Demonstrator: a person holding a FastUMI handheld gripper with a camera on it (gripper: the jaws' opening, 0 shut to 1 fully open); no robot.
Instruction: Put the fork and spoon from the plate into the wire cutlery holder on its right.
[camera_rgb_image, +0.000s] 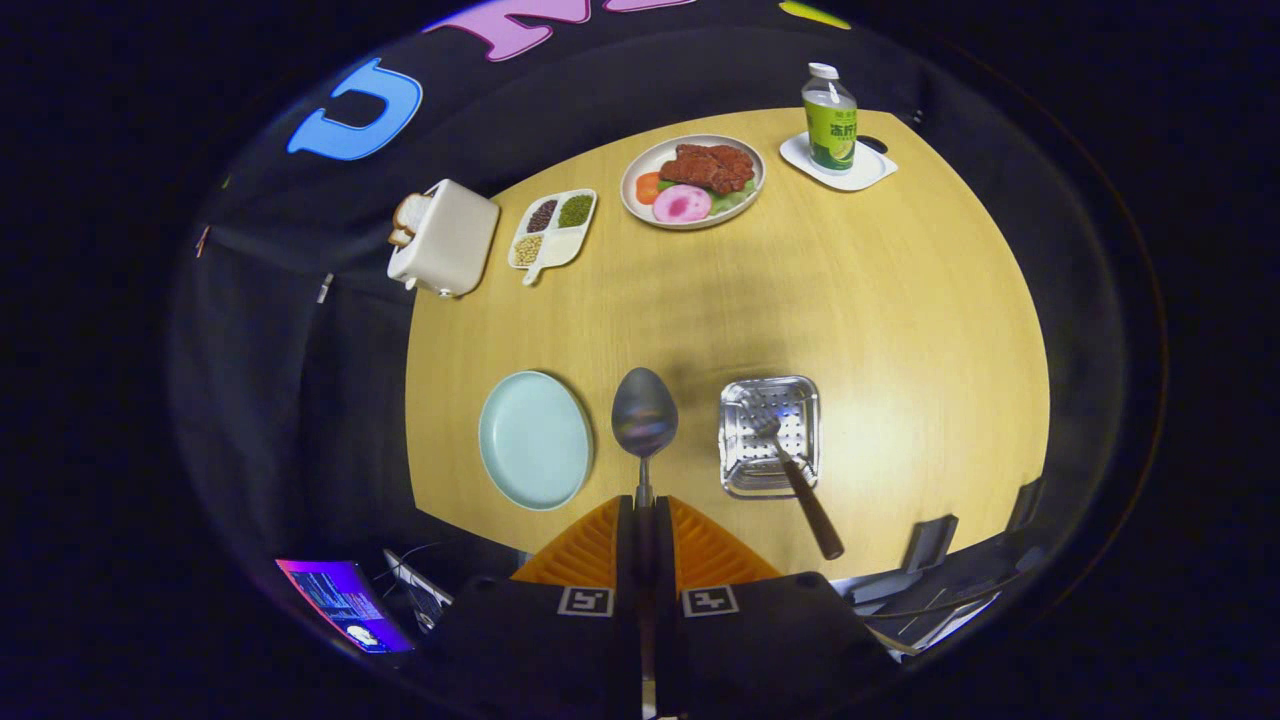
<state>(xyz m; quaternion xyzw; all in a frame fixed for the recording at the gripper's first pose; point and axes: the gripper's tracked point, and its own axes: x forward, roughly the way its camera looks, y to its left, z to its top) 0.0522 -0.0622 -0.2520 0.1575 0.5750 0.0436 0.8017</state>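
My gripper (645, 503) is shut on the handle of a metal spoon (644, 410), whose bowl sticks out ahead of the fingers, high above the wooden table (880, 330). Below and to the left of the spoon lies a pale blue plate (534, 439) with nothing on it. To the right stands the square perforated metal cutlery holder (770, 435). A fork (795, 480) leans in it, tines down inside and dark handle sticking out toward me.
At the table's far side stand a white toaster (445, 238) with bread, a divided dish of beans (553, 232), a plate of food (693, 181) and a green-labelled bottle (829, 119) on a white coaster. A lit screen (345, 603) lies below the table's near edge.
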